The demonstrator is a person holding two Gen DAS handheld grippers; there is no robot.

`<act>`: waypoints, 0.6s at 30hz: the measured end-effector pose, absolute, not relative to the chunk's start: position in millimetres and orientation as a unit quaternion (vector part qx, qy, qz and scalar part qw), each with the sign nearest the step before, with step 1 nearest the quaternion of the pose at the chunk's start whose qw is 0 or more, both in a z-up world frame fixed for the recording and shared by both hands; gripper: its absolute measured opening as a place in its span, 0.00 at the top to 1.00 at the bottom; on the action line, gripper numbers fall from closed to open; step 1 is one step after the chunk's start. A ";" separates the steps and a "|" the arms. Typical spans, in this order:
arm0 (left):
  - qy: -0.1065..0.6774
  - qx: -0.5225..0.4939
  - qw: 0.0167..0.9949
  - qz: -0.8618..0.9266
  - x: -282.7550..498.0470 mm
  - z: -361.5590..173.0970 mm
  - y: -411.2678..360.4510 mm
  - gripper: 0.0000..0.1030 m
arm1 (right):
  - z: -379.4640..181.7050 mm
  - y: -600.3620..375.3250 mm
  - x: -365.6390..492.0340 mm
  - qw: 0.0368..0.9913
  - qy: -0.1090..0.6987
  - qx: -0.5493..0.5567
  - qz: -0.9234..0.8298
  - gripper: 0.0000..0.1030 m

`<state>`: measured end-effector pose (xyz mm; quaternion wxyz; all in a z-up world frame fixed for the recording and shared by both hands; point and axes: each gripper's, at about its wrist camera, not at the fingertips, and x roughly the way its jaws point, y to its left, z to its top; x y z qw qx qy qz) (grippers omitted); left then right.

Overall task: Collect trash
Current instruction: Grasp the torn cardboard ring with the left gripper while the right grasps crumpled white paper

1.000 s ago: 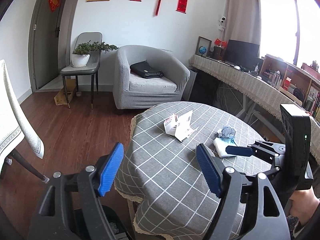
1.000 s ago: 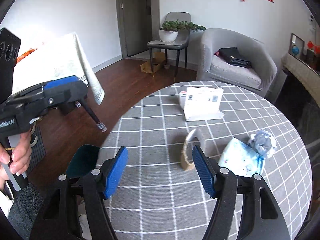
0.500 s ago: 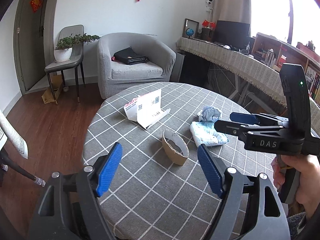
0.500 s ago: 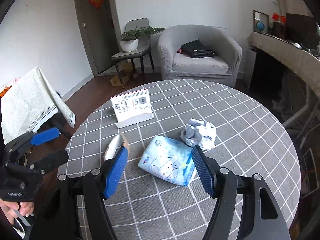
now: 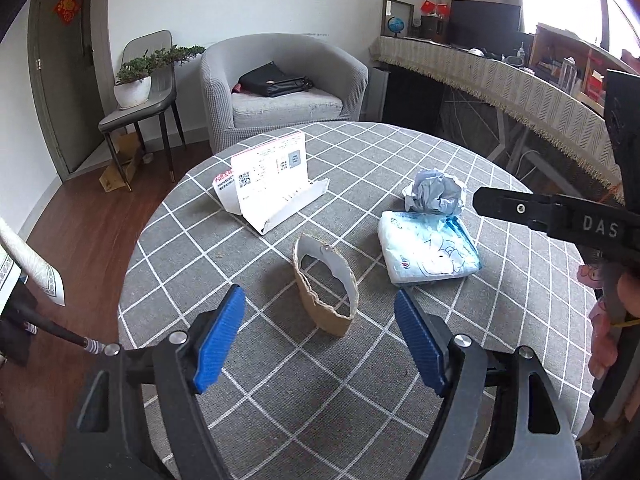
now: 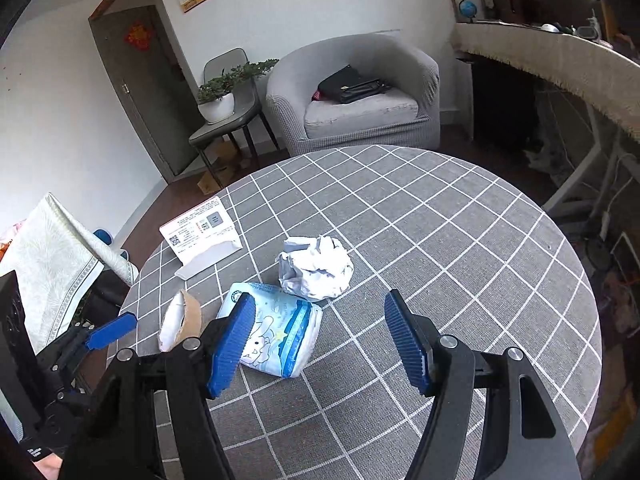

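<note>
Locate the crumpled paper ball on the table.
In the right wrist view the crumpled paper ball sits mid-table on the checked tablecloth, touching the far edge of the blue tissue pack.

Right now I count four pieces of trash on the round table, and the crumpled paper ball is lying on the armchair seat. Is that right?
Not quite. The crumpled paper ball lies on the round table, beside the blue tissue pack, as the right wrist view shows. What lies on the armchair seat is a black bag. The rest stands.
</note>
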<state>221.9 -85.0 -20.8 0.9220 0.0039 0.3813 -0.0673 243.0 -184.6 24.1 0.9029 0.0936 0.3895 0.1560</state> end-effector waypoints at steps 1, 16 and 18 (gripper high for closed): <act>0.388 -0.001 0.920 -0.063 225.0 -22.9 -84.8 0.26 | 23.7 -183.7 243.4 0.902 0.391 0.094 0.158 0.34; 0.404 -0.044 0.912 -0.055 233.5 -27.7 -71.0 0.68 | 14.9 -182.5 256.8 0.894 0.404 0.092 0.169 0.29; 0.404 -0.044 0.912 -0.059 232.2 -27.3 -70.2 0.69 | 15.5 -182.1 257.8 0.895 0.403 0.095 0.168 0.29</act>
